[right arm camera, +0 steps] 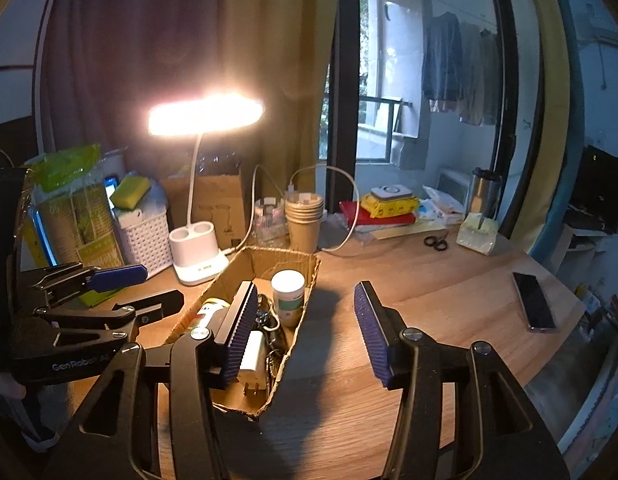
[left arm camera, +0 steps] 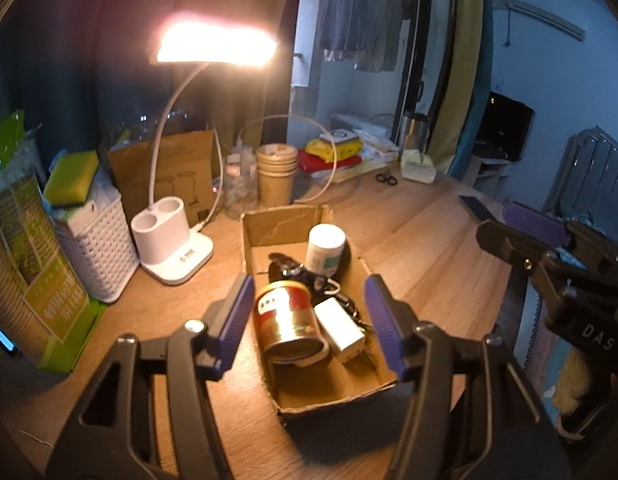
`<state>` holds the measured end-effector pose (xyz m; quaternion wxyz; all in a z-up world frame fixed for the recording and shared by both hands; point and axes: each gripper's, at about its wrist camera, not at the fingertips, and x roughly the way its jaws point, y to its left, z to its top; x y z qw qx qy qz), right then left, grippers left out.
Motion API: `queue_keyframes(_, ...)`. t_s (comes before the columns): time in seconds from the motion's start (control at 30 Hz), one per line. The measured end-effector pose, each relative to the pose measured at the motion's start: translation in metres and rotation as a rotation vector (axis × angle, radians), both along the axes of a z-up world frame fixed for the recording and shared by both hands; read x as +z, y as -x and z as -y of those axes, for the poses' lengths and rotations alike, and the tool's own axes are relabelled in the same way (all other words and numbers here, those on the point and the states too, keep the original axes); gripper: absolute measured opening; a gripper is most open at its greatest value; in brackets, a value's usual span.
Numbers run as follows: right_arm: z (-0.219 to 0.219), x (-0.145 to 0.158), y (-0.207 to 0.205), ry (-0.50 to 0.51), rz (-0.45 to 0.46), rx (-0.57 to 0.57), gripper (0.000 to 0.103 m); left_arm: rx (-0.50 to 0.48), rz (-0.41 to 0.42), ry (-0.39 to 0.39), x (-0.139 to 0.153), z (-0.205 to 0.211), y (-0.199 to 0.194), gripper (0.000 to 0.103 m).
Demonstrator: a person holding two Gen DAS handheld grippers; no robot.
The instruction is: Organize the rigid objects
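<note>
Nearest to you, the left tongs (left arm camera: 309,320) stand apart with nothing between their ribbed blue pads (left arm camera: 237,316), hanging above the open cardboard box (left arm camera: 287,226); your right tongs (right arm camera: 305,328) are likewise spread and empty, their left pad over the box's right wall and their right pad over bare wood. No earlier view is here to show how the jaws came to this. The box is shallow, brown and corrugated, with a torn, ragged near edge and its flaps standing up at the far end. Inside it lie the task's things: a red and gold tin can (left arm camera: 287,320) on its side with its round end toward you, a white charger plug (left arm camera: 341,328) just beside it, a dark keyring bundle (left arm camera: 297,274) behind, and a white lidded jar (left arm camera: 325,250) upright near the far wall. The wooden worktop (right arm camera: 429,288) is smooth and open to the right of the box, with only a dark phone (right arm camera: 535,302) near its right edge. To the left it is tighter: a white desk lamp (left arm camera: 173,248) is lit close by the box, next to a white woven basket (left arm camera: 97,248) topped by a yellow sponge (left arm camera: 71,178), and a stack of paper cups (left arm camera: 275,176) stands behind.
</note>
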<state>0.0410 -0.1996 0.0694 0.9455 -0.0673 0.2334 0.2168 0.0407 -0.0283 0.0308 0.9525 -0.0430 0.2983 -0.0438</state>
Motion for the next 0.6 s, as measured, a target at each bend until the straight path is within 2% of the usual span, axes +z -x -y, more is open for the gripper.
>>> queue_keyframes(0.27, 0.012, 0.016, 0.01, -0.02, 0.039, -0.025, 0.054, -0.031, 0.034, -0.015, 0.018, 0.014, 0.009, 0.059)
queue_keyframes(0.6, 0.028, 0.032, 0.017, -0.056, 0.089, -0.076, 0.064, -0.043, 0.074, -0.022, 0.036, 0.027, 0.016, 0.059)
